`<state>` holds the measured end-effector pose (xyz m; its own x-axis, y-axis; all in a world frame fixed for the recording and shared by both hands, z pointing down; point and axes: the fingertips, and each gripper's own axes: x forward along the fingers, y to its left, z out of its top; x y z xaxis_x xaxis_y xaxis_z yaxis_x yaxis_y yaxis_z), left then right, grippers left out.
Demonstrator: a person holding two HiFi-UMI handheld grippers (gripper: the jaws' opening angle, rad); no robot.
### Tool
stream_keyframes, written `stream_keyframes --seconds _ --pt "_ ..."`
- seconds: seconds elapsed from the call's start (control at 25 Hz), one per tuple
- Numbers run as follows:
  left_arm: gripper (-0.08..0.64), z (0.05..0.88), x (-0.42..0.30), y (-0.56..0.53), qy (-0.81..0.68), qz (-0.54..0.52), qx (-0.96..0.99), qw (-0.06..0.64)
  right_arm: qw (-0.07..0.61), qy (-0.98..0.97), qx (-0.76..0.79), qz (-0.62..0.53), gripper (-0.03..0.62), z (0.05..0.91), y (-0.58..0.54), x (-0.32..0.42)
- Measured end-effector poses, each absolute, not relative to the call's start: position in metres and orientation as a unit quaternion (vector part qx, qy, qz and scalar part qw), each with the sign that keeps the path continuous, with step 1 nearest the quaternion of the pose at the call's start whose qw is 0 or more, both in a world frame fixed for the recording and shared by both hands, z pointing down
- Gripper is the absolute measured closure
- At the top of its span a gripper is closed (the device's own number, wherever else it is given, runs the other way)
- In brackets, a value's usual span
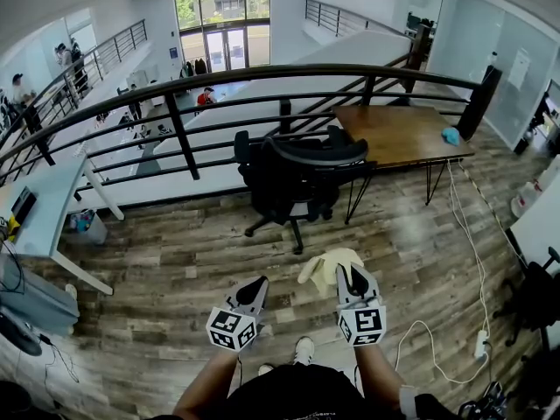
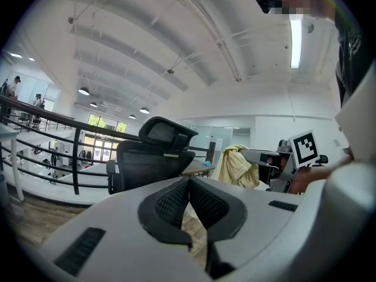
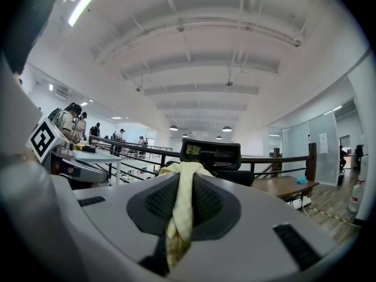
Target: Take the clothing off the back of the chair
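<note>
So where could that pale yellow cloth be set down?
Brown wooden desk: bare except a small blue item at its right end. Plank floor left of the black office chair: open. White cables crowd the right.

Right gripper (image 3: 182, 207) clamped on yellow clothing (image 3: 179, 216), black chair (image 3: 212, 157) beyond

Grey right gripper (image 1: 348, 276), checkered marker cube (image 1: 363, 325), black shirt (image 1: 289, 397)
</note>
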<state>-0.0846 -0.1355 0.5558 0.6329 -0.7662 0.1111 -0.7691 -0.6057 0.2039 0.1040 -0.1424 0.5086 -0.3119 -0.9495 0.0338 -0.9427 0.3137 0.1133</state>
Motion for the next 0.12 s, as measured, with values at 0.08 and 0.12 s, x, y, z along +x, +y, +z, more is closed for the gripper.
stream_keyframes --seconds 0.08,0.12 --pt "0.548 0.5561 -0.084 -0.1364 -0.428 0.006 0.896 0.117 0.048 -0.808 0.586 -0.037 0.541 0.5092 -0.1433 0.1048" --pt "0.548 0.5563 -0.0837 -0.1368 -0.427 0.006 0.897 0.116 0.048 -0.808 0.586 -0.037 0.541 0.5094 -0.1437 0.1052"
